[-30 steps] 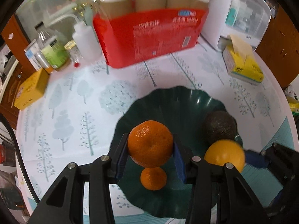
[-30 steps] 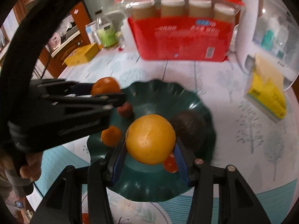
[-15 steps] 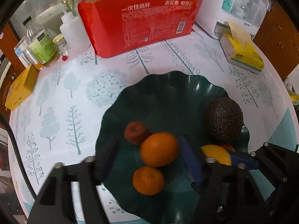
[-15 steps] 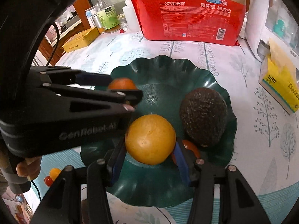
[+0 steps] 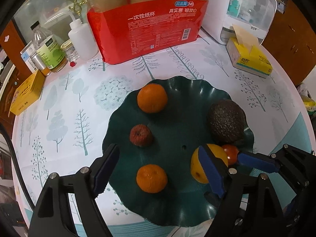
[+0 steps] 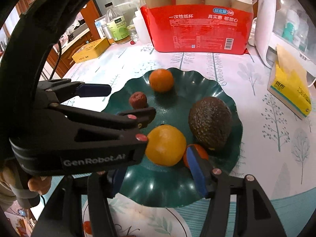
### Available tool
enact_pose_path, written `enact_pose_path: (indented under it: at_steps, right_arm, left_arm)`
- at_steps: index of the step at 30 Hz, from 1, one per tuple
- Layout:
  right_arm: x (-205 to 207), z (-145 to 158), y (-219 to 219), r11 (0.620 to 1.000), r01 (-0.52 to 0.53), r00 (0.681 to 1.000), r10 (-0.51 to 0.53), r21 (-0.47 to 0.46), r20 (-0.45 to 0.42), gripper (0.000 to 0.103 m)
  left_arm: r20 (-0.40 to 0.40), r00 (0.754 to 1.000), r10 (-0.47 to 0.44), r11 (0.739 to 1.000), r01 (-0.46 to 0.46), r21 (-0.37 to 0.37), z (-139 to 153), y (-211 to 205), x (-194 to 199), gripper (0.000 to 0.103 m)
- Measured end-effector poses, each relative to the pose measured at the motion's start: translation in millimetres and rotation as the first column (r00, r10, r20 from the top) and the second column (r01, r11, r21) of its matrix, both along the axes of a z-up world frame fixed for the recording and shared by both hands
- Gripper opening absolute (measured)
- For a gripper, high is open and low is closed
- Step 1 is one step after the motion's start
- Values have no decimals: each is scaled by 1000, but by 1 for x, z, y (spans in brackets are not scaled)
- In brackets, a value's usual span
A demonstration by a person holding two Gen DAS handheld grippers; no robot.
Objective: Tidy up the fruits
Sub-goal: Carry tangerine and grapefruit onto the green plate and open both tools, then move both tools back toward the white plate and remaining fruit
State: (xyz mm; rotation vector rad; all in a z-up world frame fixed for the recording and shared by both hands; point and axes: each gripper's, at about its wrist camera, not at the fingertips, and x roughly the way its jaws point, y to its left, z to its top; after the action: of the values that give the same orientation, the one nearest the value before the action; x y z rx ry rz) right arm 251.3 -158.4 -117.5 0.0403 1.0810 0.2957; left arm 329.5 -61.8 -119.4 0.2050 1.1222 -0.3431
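A dark green wavy plate (image 5: 177,213) (image 6: 158,191) holds a large mandarin (image 5: 152,98) (image 6: 161,80), a wrinkled dark red fruit (image 5: 141,135) (image 6: 138,99), a small mandarin (image 5: 151,178), an avocado (image 5: 227,121) (image 6: 210,123), a red tomato (image 5: 230,156) and a yellow orange (image 6: 165,145). My left gripper (image 5: 158,170) hangs open above the small mandarin, jaws opening, nothing pressed. My right gripper (image 6: 158,174) is opening too. The yellow orange rests on the plate just ahead of its pads, untouched. The left gripper's body hides the right gripper's left finger.
At the back stand a red pack of paper cups (image 5: 146,25), bottles (image 5: 49,47) and a white appliance (image 5: 243,9). A yellow tissue box (image 5: 248,61) lies right, a yellow carton (image 5: 25,94) left. A white patterned plate (image 6: 148,223) lies near the front edge.
The left gripper let go of the large mandarin, which now lies at the plate's far side, and its jaws spread. The right jaws spread off the yellow orange, now resting on the plate.
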Motion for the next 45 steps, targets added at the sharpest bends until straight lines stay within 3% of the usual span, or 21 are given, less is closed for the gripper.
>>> enact_pose_path:
  at_steps: [13, 25, 37, 45]
  right_arm:
    - [-22, 12, -13, 998, 61, 998, -61, 11, 1, 60]
    - [-72, 56, -17, 998, 61, 996, -62, 12, 71, 60]
    - [-128, 113, -14, 999, 17, 985, -24, 39, 173, 60]
    - [-160, 123, -1, 999, -37, 978, 33, 14, 204, 60]
  left_arm:
    - [5, 1000, 29, 999, -29, -21, 23, 14, -34, 81]
    - [49, 997, 67, 997, -66, -27, 73, 35, -99, 82]
    - [149, 974, 172, 985, -165, -53, 134, 79, -174, 85]
    - [171, 954, 246, 969, -238, -66, 137, 115, -219, 86]
